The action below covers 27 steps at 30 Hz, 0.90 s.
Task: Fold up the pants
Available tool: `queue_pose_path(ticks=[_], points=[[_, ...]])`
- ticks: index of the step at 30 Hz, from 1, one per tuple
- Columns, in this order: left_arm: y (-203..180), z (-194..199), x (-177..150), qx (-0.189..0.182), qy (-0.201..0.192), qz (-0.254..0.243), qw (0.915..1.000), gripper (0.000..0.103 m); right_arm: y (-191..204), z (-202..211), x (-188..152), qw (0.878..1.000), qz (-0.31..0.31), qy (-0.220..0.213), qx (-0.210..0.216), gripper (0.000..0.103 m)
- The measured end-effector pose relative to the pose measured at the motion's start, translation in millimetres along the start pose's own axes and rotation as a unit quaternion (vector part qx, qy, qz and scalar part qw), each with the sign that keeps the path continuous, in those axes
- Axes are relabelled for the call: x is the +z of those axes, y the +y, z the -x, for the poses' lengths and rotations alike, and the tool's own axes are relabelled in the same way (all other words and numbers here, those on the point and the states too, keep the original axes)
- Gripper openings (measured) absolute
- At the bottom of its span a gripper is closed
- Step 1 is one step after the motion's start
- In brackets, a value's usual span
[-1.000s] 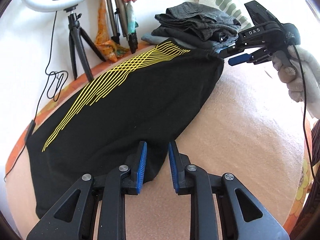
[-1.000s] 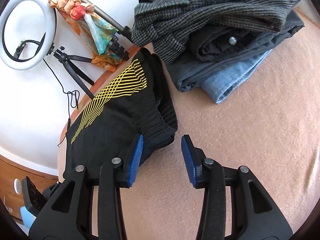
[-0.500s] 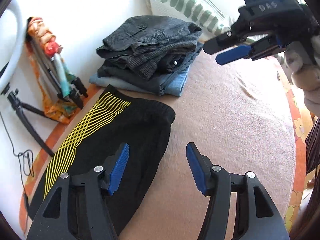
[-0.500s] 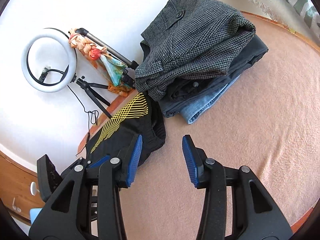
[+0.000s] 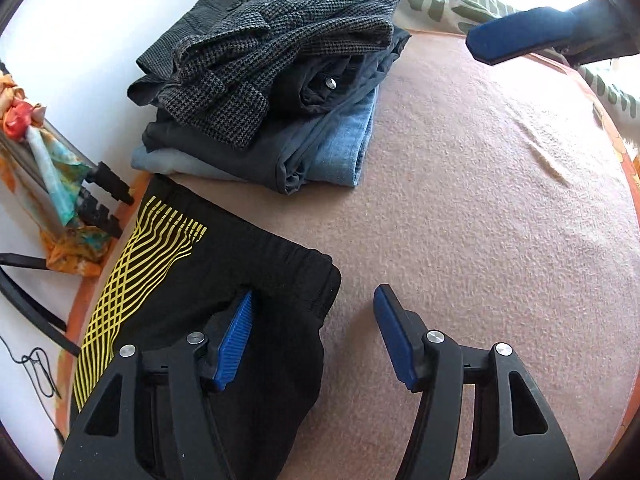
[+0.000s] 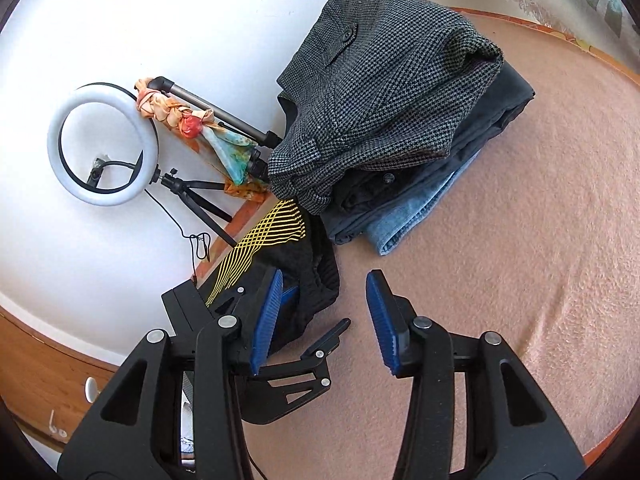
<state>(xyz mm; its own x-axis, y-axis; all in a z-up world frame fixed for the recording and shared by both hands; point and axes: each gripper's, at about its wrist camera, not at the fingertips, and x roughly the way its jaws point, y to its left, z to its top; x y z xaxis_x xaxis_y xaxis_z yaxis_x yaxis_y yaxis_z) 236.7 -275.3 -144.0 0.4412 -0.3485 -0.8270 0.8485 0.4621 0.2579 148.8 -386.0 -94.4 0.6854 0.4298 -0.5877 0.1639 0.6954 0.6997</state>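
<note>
Black pants with yellow line print (image 5: 208, 280) lie folded on the pink blanket (image 5: 460, 220), waistband toward the clothes pile. My left gripper (image 5: 314, 332) is open and empty, its left finger over the waistband corner, its right finger over bare blanket. In the right wrist view the same pants (image 6: 296, 260) show at lower left. My right gripper (image 6: 324, 312) is open and empty, above the blanket and above the left gripper's body (image 6: 288, 376). One blue pad of the right gripper (image 5: 520, 38) shows at the top right of the left wrist view.
A stack of folded pants, houndstooth on top (image 5: 280, 40), dark and denim below (image 5: 344, 148), sits behind the black pants. A striped pillow (image 5: 440, 4) is at the back. A ring light on a tripod (image 6: 104, 148) and a scarf-wrapped stand (image 6: 192, 120) stand off the bed's left edge.
Both grippers lifted off the black pants and drew back. The left gripper opened wide and swung toward the waistband end; the right gripper rose and now looks down over the left one.
</note>
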Motion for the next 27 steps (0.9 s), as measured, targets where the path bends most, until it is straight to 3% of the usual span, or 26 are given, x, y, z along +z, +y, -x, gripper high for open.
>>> queue_pose_path(ticks=[3,5,8,11,17,20,22,27], points=[[8,-2,-2,-0.016,-0.010,0.017,0.9997,0.056,-3,-6,0,1.000,-0.006,0.008,0.001,0.046],[18,-7,-4,-0.024,-0.016,0.030,0.9991,0.038,-5,-9,0,1.000,-0.011,0.013,0.002,0.046],[33,-8,-8,-0.050,-0.031,0.063,0.9963,0.028,-5,-16,0,1.000,-0.015,0.023,0.007,0.047],[49,0,-15,-0.071,-0.057,0.100,0.9908,0.019,-3,-27,-1,0.999,-0.018,0.034,0.009,0.056],[94,27,-39,-0.118,-0.130,0.197,0.9646,0.015,6,-58,4,0.997,-0.040,0.054,0.026,0.057],[106,43,-50,-0.138,-0.157,0.235,0.9493,0.015,24,-76,10,0.998,-0.023,0.061,0.028,0.065],[112,45,-53,-0.139,-0.164,0.238,0.9472,0.015,37,-92,13,0.997,-0.009,0.069,0.026,0.070],[106,56,-59,-0.141,-0.174,0.224,0.9484,0.015,51,-132,24,0.996,-0.030,0.075,0.028,0.071]])
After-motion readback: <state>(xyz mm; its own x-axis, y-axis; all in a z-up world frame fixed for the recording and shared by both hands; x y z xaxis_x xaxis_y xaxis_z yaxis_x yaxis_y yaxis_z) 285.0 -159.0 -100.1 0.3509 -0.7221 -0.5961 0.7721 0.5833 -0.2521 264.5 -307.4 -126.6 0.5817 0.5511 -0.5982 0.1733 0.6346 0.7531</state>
